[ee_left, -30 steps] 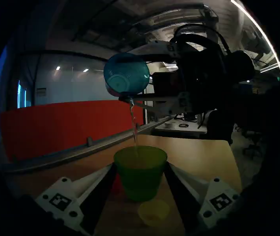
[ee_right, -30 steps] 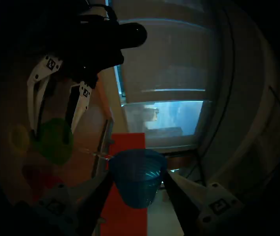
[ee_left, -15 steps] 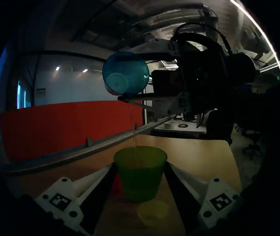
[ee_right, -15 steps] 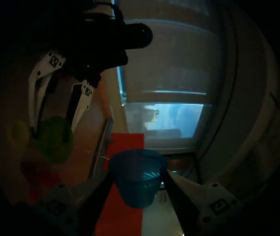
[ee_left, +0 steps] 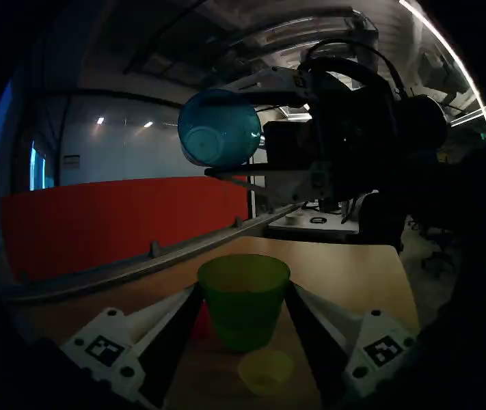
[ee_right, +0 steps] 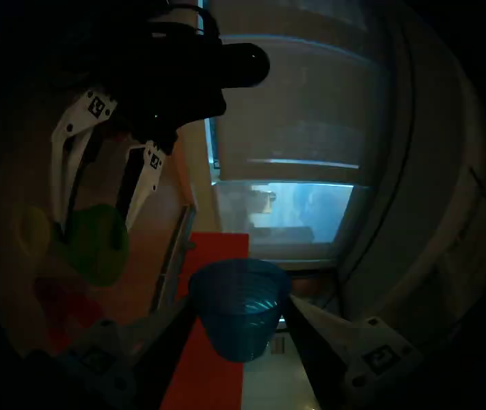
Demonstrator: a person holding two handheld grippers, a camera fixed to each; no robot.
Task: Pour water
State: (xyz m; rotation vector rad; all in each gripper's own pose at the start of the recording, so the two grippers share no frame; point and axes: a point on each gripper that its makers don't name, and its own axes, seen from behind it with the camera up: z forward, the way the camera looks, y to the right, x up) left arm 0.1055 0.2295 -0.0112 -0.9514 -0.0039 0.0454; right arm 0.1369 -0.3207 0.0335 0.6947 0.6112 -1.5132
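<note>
In the left gripper view a green cup (ee_left: 244, 299) stands upright between my left gripper's (ee_left: 243, 321) fingers, which press on its sides above the wooden table (ee_left: 352, 270). Above it, the right gripper (ee_left: 232, 147) holds a blue cup (ee_left: 219, 128) tipped on its side, bottom toward this camera. No water falls from it. In the right gripper view the blue cup (ee_right: 240, 316) sits clamped between my right gripper's (ee_right: 239, 321) fingers, mouth up in this rolled view. The left gripper (ee_right: 96, 225) with the green cup (ee_right: 96, 244) shows farther off at left.
A small yellow cup (ee_left: 265, 370) lies on the table just in front of the green one, and something red (ee_left: 202, 320) sits behind its left side. A red partition (ee_left: 106, 219) with a grey rail (ee_left: 174, 249) borders the table's far left edge. Desks and chairs stand beyond.
The stream from the blue cup into the green cup thinned to a trickle, then stopped. The blue cup has rolled back slightly. The green cup has stayed put.
</note>
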